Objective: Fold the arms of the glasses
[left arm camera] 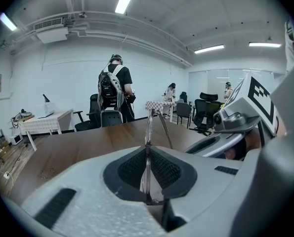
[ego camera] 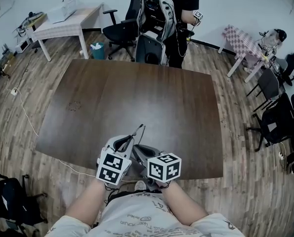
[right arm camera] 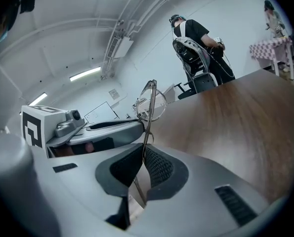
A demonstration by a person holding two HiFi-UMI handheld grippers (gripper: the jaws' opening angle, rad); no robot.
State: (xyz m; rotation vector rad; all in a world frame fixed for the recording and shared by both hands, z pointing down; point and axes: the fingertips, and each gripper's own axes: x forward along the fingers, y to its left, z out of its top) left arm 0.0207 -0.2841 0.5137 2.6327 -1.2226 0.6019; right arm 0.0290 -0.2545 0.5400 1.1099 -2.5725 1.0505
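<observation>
Thin wire-framed glasses [ego camera: 138, 131] are held just above the near edge of the brown table [ego camera: 137, 93]. My left gripper [ego camera: 129, 145] is shut on the frame, which shows edge-on between its pads in the left gripper view as the glasses [left arm camera: 147, 142], with one arm [left arm camera: 164, 128] slanting off to the right. My right gripper [ego camera: 144, 151] sits close beside it, shut on a thin arm [right arm camera: 146, 132] of the glasses. The lenses [right arm camera: 154, 104] stand above that arm. Each gripper shows in the other's view: the right gripper [left arm camera: 238, 125] and the left gripper [right arm camera: 95, 127].
A person with a backpack rig [ego camera: 159, 19] stands at the table's far edge beside a black office chair [ego camera: 118, 31]. A white table [ego camera: 63, 23] is far left, a checkered table [ego camera: 241, 39] far right, black chairs [ego camera: 277, 115] at the right, a dark bag [ego camera: 8, 201] near left.
</observation>
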